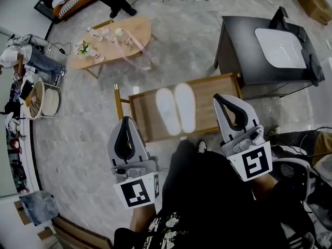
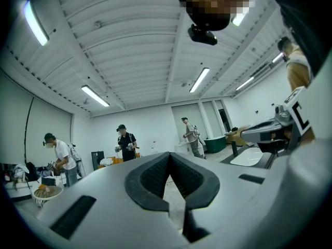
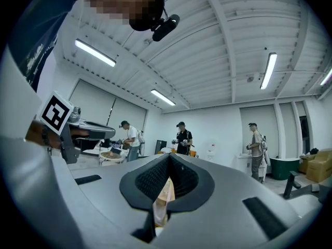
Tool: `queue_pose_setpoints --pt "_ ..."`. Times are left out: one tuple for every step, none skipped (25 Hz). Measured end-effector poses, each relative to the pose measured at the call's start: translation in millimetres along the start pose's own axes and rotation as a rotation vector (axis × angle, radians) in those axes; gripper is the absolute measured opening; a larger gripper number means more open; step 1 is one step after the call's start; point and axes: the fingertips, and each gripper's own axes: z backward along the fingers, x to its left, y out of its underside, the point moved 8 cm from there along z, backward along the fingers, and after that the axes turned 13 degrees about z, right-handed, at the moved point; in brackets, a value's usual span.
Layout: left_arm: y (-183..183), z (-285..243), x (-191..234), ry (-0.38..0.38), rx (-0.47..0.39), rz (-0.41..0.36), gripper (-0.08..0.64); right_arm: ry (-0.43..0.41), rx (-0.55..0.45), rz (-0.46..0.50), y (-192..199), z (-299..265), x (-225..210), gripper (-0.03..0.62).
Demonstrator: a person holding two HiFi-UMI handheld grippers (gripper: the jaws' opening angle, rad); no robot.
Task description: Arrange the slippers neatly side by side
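The slippers (image 1: 176,109) lie paired side by side mid-table (image 1: 215,87), while the left gripper (image 1: 126,121) and right gripper (image 1: 221,98) hang clenched and empty at its near edge, so arranging looks finished; next, simply withdraw.

Low wooden table (image 1: 205,95) sits on the grey marble floor (image 1: 171,45), with two white slippers (image 1: 185,107) side by side on top.

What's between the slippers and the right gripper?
Only bare wood of the low table shows between the white slippers and the right gripper; the head view shows this.
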Motion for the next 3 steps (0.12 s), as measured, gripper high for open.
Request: queue_pose_setpoints --pt "1.1 -0.5 1.5 0.002 0.007 0.007 0.003 -0.007 -0.001 0.008 -0.8 -1.1 1.7 -0.003" --pt "1.9 -1.3 2.6 0.003 0.012 0.011 0.003 -0.015 -0.001 0.015 -1.3 -2.5 2.9 -0.003" --pt "2.5 -2.2 3.6 0.005 0.016 0.014 0.003 -0.023 -0.001 0.021 -1.7 -4.0 3.8 -0.003"
